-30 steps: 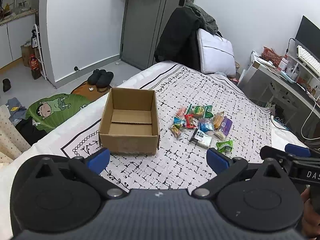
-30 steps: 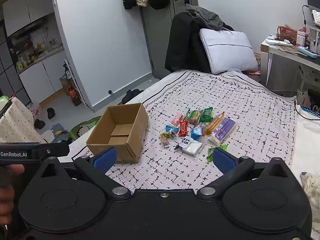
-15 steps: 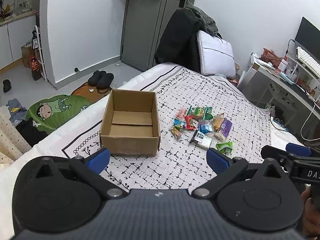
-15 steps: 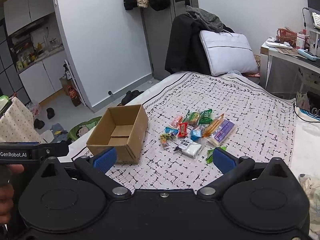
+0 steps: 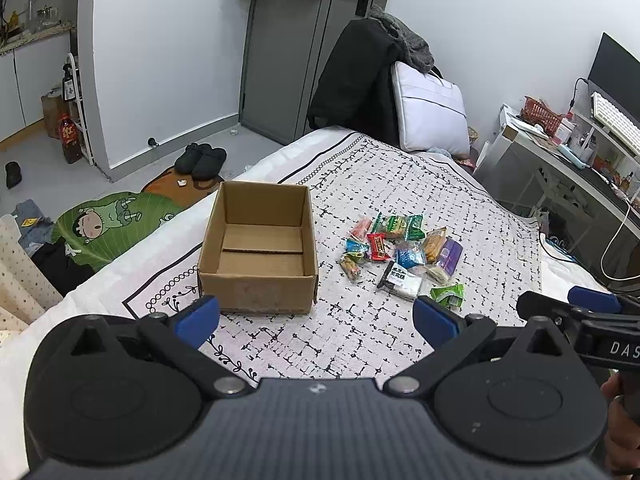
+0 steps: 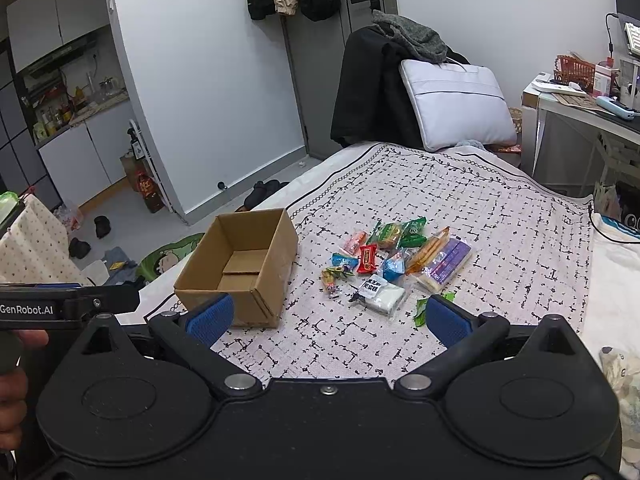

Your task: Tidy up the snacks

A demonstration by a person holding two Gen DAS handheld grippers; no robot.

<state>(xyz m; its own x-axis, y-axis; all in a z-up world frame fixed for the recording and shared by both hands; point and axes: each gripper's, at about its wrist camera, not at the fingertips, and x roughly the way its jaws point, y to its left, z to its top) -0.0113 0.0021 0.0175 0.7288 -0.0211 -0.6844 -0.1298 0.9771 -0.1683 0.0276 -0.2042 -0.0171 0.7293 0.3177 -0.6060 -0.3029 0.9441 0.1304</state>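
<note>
An empty open cardboard box stands on the patterned bed cover. To its right lies a heap of several wrapped snacks, among them a red packet, a white-and-black packet and a green packet. My left gripper hovers open in front of the box and heap, nothing between its blue pads. My right gripper is open too, well short of the snacks, with its right pad overlapping the green packet in the view. Each gripper shows at the edge of the other's view.
The bed cover has bare room in front of the box and beyond the snacks. A pillow and a dark coat stand at the bed's far end. A desk with clutter is on the right. Slippers lie on the floor left.
Both grippers have drifted slightly; the box and snacks sit marginally farther in view. Nothing on the bed has moved and both grippers stay open.
</note>
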